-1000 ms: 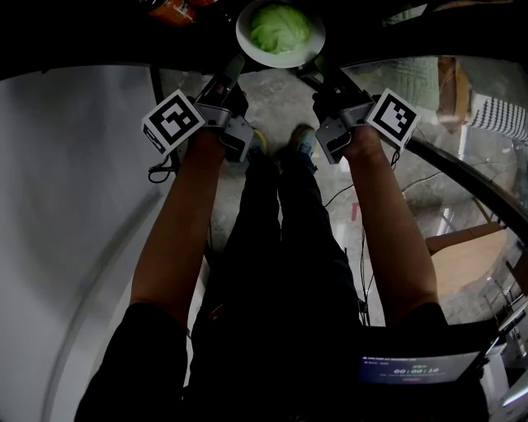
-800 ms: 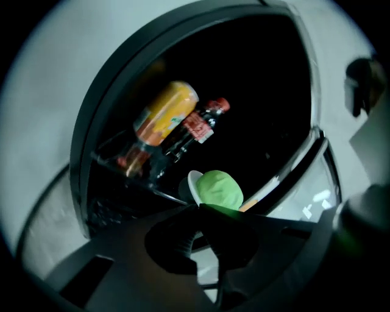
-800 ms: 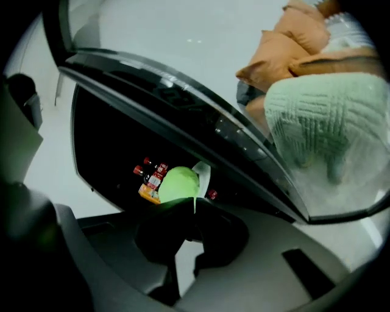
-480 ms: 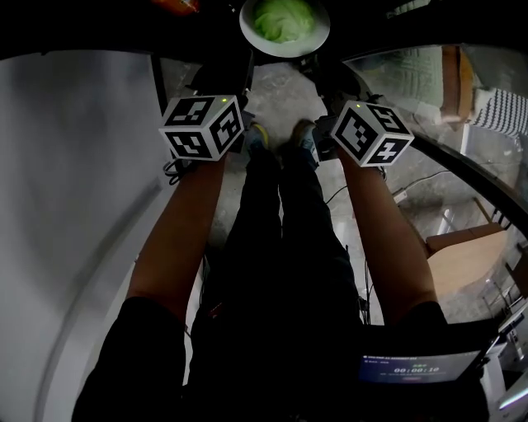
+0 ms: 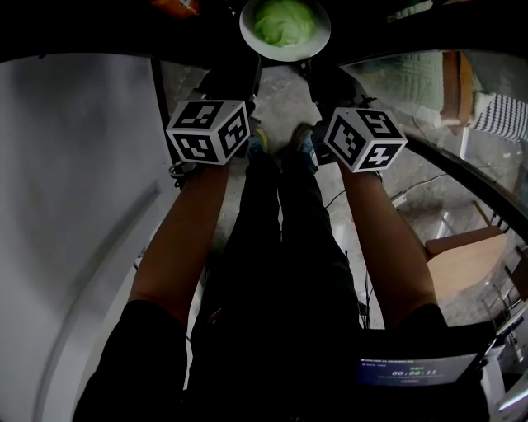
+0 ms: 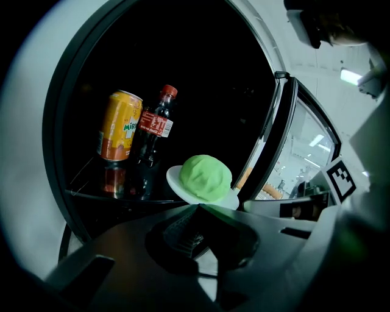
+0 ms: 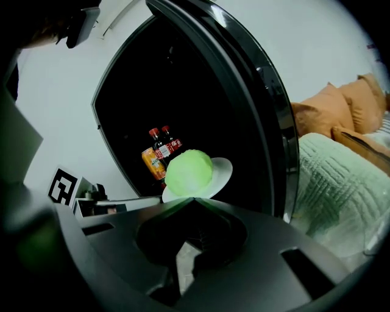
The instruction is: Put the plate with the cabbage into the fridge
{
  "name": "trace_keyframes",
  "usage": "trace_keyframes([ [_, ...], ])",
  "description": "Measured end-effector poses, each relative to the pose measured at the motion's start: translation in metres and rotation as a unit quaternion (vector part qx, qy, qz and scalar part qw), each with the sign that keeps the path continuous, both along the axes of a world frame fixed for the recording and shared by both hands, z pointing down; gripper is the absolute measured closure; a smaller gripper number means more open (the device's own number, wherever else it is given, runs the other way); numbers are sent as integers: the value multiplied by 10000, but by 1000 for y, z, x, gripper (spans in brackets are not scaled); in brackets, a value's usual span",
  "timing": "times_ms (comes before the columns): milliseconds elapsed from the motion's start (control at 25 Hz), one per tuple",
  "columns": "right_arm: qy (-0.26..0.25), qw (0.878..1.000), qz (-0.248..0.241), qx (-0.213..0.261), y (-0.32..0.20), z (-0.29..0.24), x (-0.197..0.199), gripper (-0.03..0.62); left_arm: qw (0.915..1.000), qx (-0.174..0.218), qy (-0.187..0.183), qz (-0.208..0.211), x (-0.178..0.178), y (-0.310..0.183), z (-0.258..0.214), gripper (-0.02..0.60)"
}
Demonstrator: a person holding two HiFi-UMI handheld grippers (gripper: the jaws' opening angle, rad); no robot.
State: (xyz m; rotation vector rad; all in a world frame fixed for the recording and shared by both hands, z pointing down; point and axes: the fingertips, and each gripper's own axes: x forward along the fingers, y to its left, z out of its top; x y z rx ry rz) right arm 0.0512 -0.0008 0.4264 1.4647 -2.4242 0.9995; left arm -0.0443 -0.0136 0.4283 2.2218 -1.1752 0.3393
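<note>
The white plate carries a round, pale green cabbage sitting in its middle, and it hangs in the air at the dark mouth of the open fridge, held level between two claws. The left gripper has its jaws pressed together on the plate's near rim on one side. The right gripper pinches the rim the same way on the other side. Beyond the plate, inside the fridge, an orange can and a cola bottle stand side by side on a glass shelf. The door stands swung open to the right.
</note>
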Motion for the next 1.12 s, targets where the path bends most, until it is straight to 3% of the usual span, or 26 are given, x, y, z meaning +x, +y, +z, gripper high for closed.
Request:
trace_keyframes([
  [1120, -135, 9999, 91, 44, -42, -8, 0, 588, 9993, -274, 252, -16, 6, -38, -8, 578],
])
